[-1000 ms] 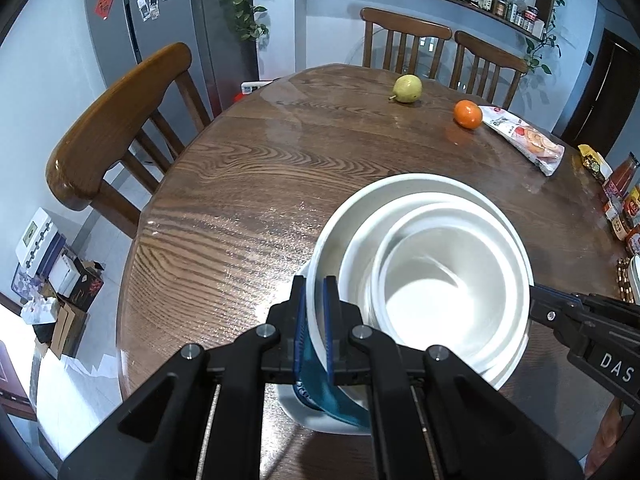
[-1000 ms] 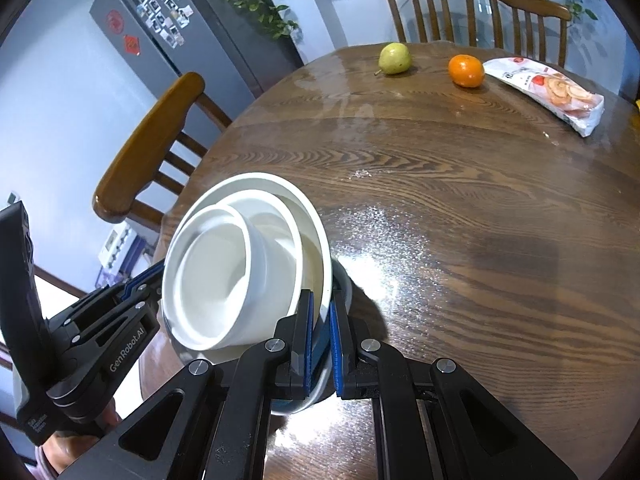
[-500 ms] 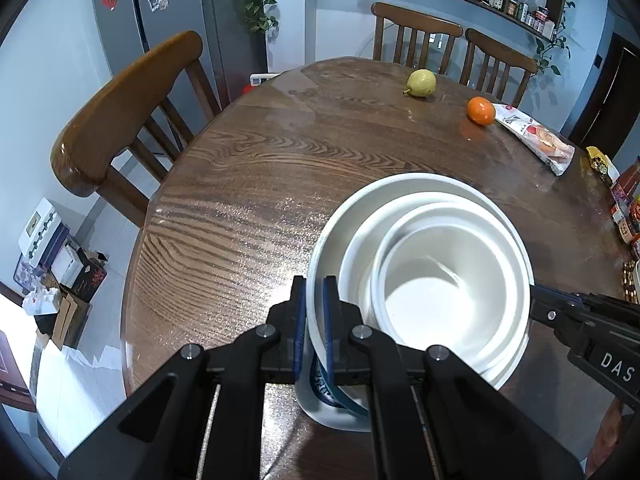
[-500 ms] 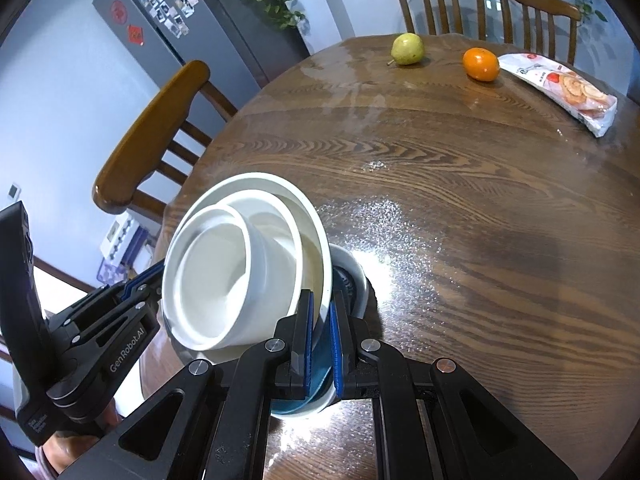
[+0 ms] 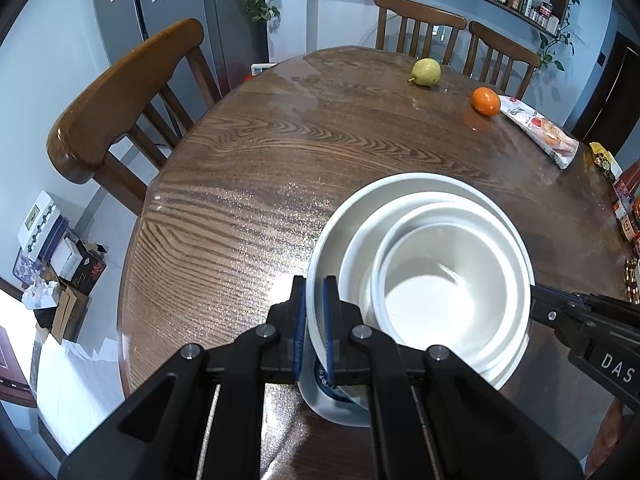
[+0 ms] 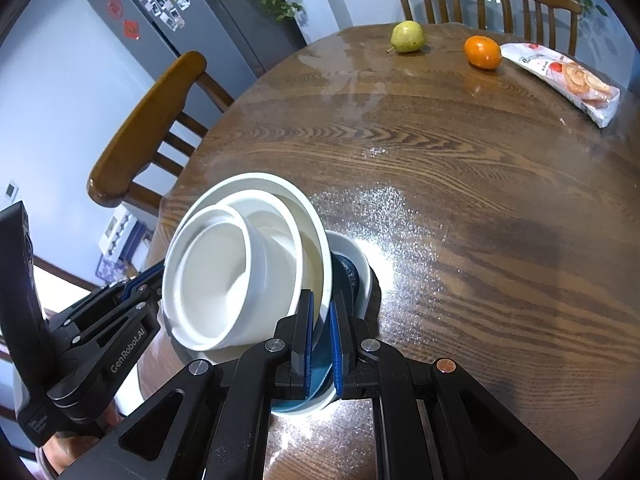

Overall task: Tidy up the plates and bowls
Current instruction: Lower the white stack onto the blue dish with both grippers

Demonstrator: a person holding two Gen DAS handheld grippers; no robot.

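A stack of white bowls (image 5: 436, 280) is nested, small inside larger, and held tilted above the table by both grippers. My left gripper (image 5: 315, 320) is shut on the rim of the largest bowl at its left side. My right gripper (image 6: 321, 332) is shut on the same rim at the opposite side; the stack (image 6: 240, 268) shows there too. Under the stack a blue-and-white plate (image 6: 352, 276) lies on the table, also seen in the left wrist view (image 5: 328, 396).
The round wooden table (image 5: 280, 168) carries a pear (image 5: 426, 72), an orange (image 5: 486, 101) and a snack packet (image 5: 540, 130) at the far side. Wooden chairs (image 5: 128, 92) stand to the left and behind. Jars and packets (image 5: 624, 208) line the right edge.
Both grippers have lifted the bowl stack higher and pulled back a little; the blue-and-white plate under it shows more and the table looks farther away.
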